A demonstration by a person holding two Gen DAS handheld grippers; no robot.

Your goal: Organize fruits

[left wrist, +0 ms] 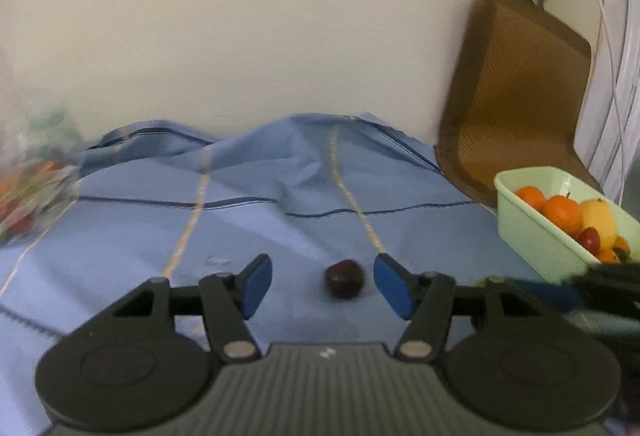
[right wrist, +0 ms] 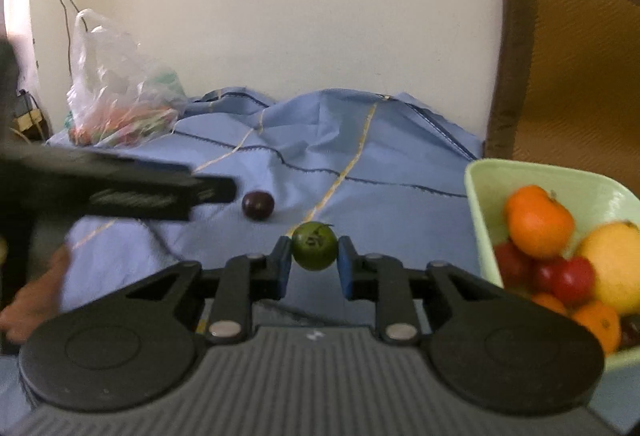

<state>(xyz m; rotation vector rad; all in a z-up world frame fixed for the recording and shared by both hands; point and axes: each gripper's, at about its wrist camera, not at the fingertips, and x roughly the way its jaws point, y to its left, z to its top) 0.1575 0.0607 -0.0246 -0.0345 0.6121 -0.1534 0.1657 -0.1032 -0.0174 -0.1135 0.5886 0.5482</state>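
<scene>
A dark purple plum (left wrist: 344,278) lies on the blue cloth (left wrist: 240,228) between the blue pads of my left gripper (left wrist: 323,274), which is open and not touching it. The right wrist view shows the same plum (right wrist: 258,205) just past the blurred black tip of the left gripper (right wrist: 212,190). My right gripper (right wrist: 314,251) is shut on a small green lime (right wrist: 314,244), held just left of the pale green basket (right wrist: 480,204). The basket (left wrist: 532,178) holds oranges, a yellow fruit and small red fruits.
A clear plastic bag (right wrist: 116,96) with colourful contents stands at the far left by the wall. A brown mesh chair back (right wrist: 568,56) rises behind the basket. The cloth is bunched into folds along the wall. A person's hand (right wrist: 36,296) shows at the lower left.
</scene>
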